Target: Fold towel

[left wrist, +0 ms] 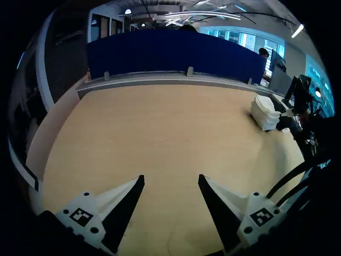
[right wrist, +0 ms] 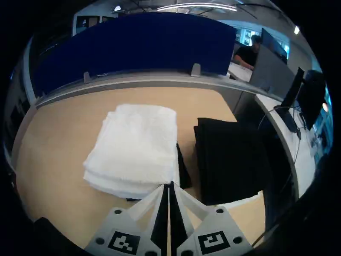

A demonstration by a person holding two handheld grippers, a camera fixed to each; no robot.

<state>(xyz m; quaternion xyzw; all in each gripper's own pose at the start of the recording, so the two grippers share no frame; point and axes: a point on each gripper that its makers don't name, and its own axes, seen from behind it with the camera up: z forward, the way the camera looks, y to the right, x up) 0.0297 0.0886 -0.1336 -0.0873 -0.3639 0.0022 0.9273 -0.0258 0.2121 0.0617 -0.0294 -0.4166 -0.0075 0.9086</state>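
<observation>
The left gripper [left wrist: 171,176] is pointing out over a bare stretch of the wooden table [left wrist: 162,128], its two fingers standing wide apart with nothing between them. In the left gripper view, a stack of folded white towels [left wrist: 264,113] is sitting far off toward the table's right edge, well apart from this gripper. The right gripper [right wrist: 169,184] is holding its fingers pressed together, tip against tip, and no cloth is showing between them. In the right gripper view its tips are sitting just at the near edge of the white towels [right wrist: 136,145], though whether they are touching the cloth is hard to tell. The stack is lying flat with its layers showing along the near side, and a dark piece [right wrist: 183,170] is peeking out from under its right edge. Just beside it on the right, a pile of black towels [right wrist: 232,160] is lying near the table's edge. A blue partition [right wrist: 136,42] is running along the far side of the table, and a person [right wrist: 247,53] is sitting at a desk beyond it, near a dark monitor [right wrist: 311,98].
</observation>
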